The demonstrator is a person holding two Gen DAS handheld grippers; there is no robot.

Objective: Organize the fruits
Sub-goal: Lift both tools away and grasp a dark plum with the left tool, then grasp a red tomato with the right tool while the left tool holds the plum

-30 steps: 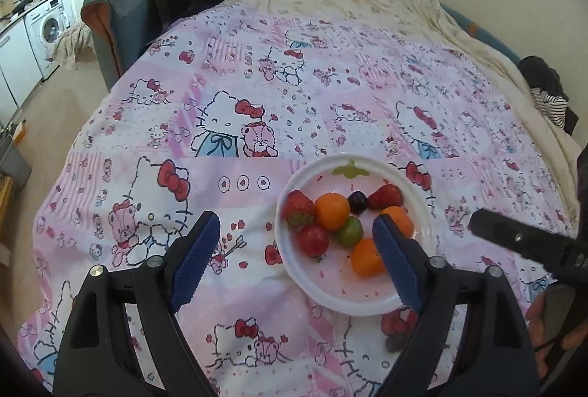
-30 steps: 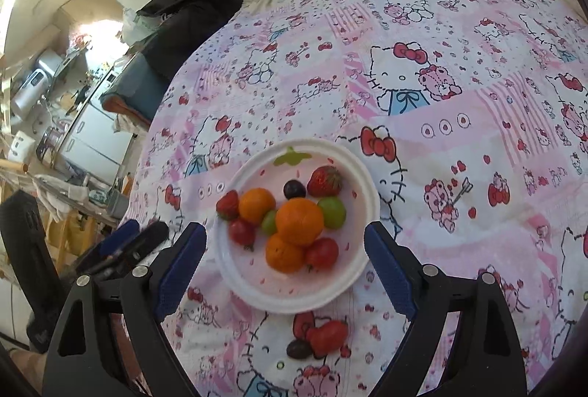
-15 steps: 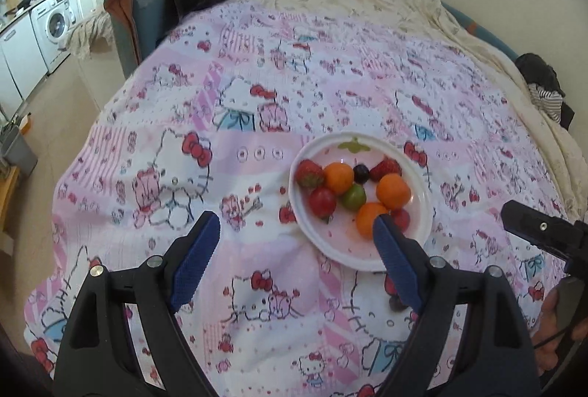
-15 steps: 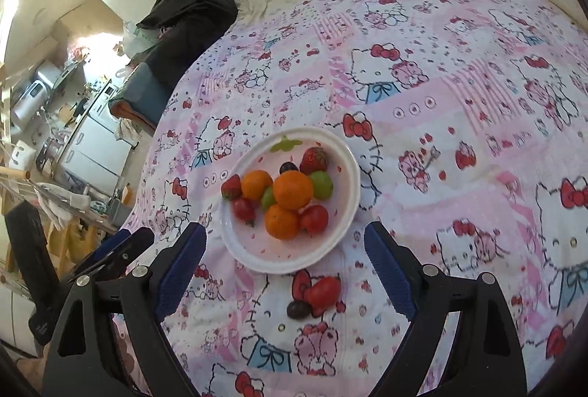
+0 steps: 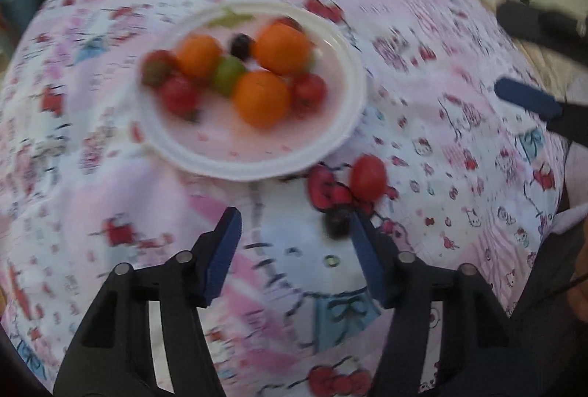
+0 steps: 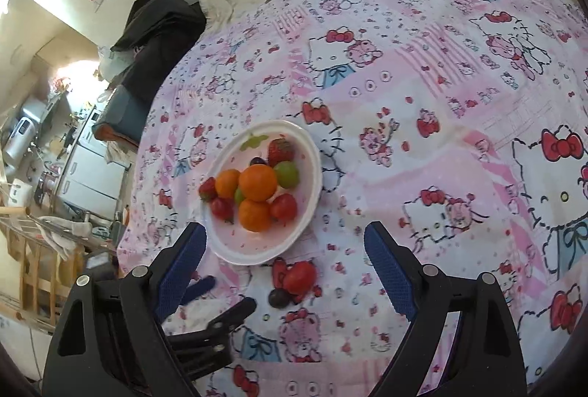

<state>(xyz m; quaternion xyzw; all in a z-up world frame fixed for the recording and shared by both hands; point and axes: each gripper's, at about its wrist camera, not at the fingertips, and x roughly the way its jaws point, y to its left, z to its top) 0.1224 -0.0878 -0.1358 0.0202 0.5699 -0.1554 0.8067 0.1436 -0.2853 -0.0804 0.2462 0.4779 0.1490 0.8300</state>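
Observation:
A white plate [image 6: 308, 231] holds oranges [image 6: 257, 182], strawberries, tomatoes, green fruits and a dark grape; it also shows in the blurred left wrist view [image 5: 349, 125]. A loose red tomato [image 5: 367, 177] [image 6: 300, 276] and a dark grape [image 5: 334, 224] [image 6: 278, 297] lie on the quilt just in front of the plate. My left gripper [image 5: 296, 235] is open and empty, low over the quilt, its right finger next to the dark grape. My right gripper [image 6: 284, 250] is open and empty, higher up behind the plate and loose fruit.
A pink cartoon-cat quilt [image 6: 441, 125] covers the bed. Dark clothing [image 6: 161, 18] and a blue chair sit at the far edge. A kitchen area with appliances [image 6: 84, 161] lies to the left beyond the bed.
My left gripper has dropped forward and right toward the loose grape and tomato; its view is now blurred. My right gripper has pulled back and risen, so the plate looks smaller.

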